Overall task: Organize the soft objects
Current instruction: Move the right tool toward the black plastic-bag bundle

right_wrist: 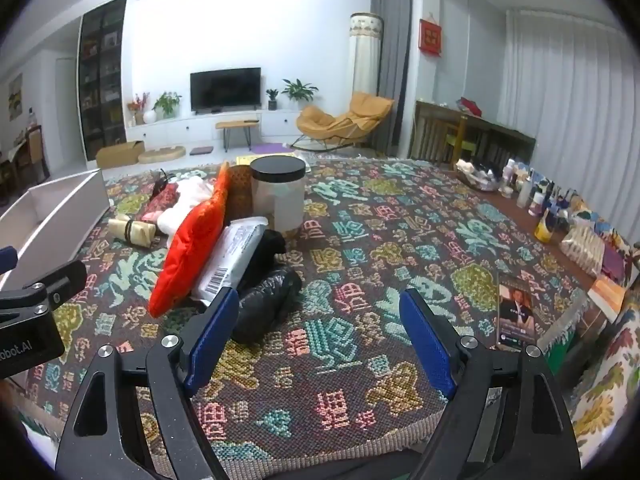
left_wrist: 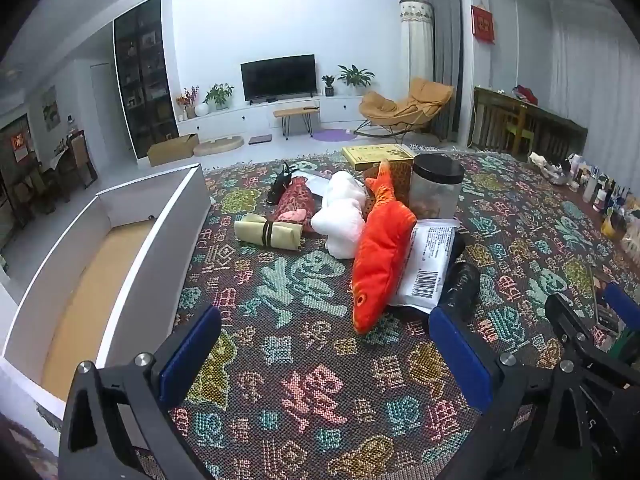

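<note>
Nothing is seen to have been put away yet. The white box [left_wrist: 132, 248], left of the red fish [left_wrist: 380, 248], is seen with only its bare tan floor showing; the nearest stretch of its inside is hidden by its own wall. So the sorting is judged to be at its very start, with every soft thing left to move.

From the box rightward, the heap on the patterned cloth [left_wrist: 304, 380] is taken in turn: a rolled cream cloth tied with a band [left_wrist: 267, 234] lies well left of the fish, a red patterned pouch [left_wrist: 294, 204] behind it, then a white plush toy [left_wrist: 344, 216] touching the fish's left side. The fish is propped against a white packet with a barcode [left_wrist: 428, 264], and a black bag [left_wrist: 462, 284] lies just right of that. Behind the fish a clear jar with a black lid [left_wrist: 436, 190] stands shut; something brownish is made out low inside, too blurred to name.

The left gripper [left_wrist: 324, 354] is held low in front of the fish, jaws spread wide, nothing between them. The right gripper [right_wrist: 320, 334] is likewise spread and empty, its left pad just beside the black bag.
</note>
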{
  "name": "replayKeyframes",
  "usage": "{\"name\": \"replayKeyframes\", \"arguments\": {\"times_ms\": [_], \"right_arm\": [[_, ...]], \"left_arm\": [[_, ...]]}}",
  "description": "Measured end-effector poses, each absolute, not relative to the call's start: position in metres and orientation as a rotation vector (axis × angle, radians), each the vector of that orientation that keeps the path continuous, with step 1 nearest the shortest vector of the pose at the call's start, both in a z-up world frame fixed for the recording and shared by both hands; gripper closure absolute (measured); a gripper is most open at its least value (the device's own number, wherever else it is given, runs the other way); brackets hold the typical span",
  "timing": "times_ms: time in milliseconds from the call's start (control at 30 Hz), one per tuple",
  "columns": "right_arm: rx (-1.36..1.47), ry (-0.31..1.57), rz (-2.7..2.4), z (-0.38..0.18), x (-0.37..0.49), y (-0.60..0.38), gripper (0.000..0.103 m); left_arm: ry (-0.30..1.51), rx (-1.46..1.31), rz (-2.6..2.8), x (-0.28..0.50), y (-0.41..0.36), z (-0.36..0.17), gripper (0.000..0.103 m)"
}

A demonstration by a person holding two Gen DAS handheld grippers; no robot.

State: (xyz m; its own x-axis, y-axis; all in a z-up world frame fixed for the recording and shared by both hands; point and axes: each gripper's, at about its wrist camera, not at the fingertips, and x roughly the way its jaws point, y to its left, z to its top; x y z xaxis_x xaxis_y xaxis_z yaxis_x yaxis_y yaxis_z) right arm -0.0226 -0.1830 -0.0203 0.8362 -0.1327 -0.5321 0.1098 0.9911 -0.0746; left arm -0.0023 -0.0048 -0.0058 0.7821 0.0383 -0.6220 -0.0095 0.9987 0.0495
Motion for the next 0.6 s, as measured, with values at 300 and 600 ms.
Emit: {"name": "replayKeyframes", "arguments": {"times_ms": [300,600], "right_arm": [[-0.050,0.571,-0.122,-0.0217,-0.0229,-0.1791,0.018],[-0.047,0.580,-0.119,-0.0230,-0.0217,-0.1782,0.018]], "left_arm": [[0.675,0.043,0.029,-0.0003,0.0018,-0.0076,0.000],[0.689,0.050,0.029,-0.0002,0.0027,-0.0107,0.000]]}}
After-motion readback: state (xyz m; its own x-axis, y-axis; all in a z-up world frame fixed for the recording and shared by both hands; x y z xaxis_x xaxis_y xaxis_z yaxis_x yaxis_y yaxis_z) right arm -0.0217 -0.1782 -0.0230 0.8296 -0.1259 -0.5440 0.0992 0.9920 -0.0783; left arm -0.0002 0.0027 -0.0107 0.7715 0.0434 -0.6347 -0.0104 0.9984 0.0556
